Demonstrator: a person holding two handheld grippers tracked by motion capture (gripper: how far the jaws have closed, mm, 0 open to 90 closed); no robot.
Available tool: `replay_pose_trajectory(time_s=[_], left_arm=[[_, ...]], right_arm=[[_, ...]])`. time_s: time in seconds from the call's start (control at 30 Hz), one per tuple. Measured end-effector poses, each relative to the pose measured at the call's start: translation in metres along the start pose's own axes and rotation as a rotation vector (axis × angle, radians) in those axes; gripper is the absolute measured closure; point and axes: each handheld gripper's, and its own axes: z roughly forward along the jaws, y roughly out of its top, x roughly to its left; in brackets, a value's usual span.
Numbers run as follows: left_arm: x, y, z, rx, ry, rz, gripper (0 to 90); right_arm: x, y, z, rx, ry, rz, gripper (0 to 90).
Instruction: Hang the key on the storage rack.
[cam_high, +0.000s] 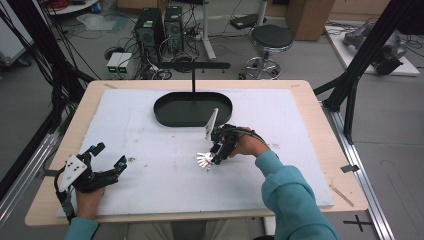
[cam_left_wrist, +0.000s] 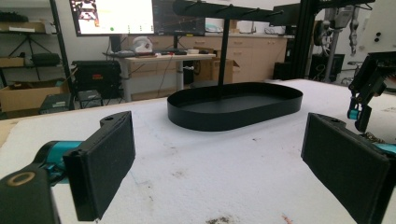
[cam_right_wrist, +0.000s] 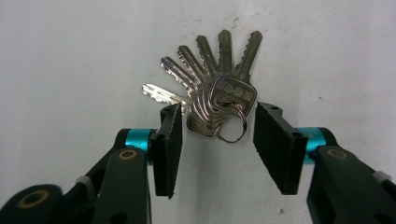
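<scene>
A bunch of several silver keys on a ring lies fanned out on the white board, right of centre. My right gripper points down at it. In the right gripper view the keys have their heads and ring between the two black jaws of my right gripper, which stand open close on either side. My left gripper rests near the board's front left corner. Its jaws are spread wide in the left gripper view, with nothing between them. The right gripper also appears there at far right.
A black oval tray sits at the back centre of the white board, with a black T-shaped rack rising from it. In the left gripper view the tray and rack stand ahead. The wooden table edge frames the board.
</scene>
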Motion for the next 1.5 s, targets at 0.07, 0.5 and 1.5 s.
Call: replay_pose_trajectory(time_s=[0.07, 0.5, 1.5], left_arm=[[-0.0001, 0.0, 0.0001, -0.001, 0.001, 0.0, 10.3], [-0.0001, 0.0, 0.0, -0.001, 0.001, 0.0, 10.3], [-0.0001, 0.0, 0.0, -0.001, 0.001, 0.0, 10.3]], right_arm=[[-0.0004, -0.0004, -0.0004, 0.0, 0.001, -0.002, 56.0], [0.0008, -0.0002, -0.0032, 0.008, 0.006, -0.01, 71.2], [0.0024, -0.0007, -0.006, 0.016, -0.011, 0.03, 87.0]])
